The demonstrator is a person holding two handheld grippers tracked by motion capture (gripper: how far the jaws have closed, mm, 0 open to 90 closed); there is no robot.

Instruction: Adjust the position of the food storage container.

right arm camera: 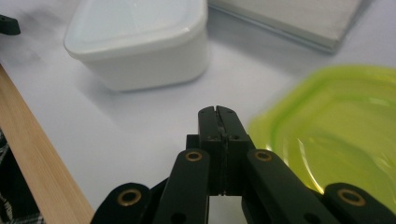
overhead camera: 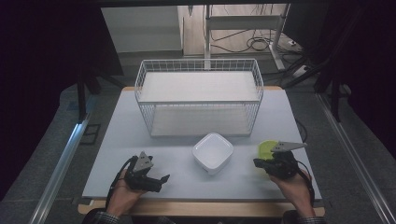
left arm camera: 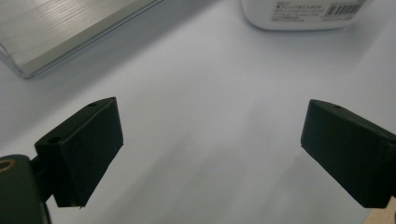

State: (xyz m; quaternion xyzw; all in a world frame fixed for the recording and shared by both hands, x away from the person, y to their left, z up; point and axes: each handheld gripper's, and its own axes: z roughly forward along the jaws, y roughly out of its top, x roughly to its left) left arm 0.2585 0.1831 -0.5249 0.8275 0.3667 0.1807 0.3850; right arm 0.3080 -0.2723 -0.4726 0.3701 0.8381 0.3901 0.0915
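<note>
R claw (right arm camera: 218, 112) pressed together beside green lid (right arm camera: 336, 126); L claw (left arm camera: 210, 154) spread over bare desk (overhead camera: 187, 177). White tub (overhead camera: 213, 152) between them, probably empty; wire basket (overhead camera: 198, 95) behind.

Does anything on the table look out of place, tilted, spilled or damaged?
Nothing stands out. The white container sits flat and closed, the green lid lies flat on the table, and the wire basket stands upright.

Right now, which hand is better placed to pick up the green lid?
The right. Its gripper sits beside the green lid, though its fingers are shut. The left gripper, open, is beyond the white box.
</note>
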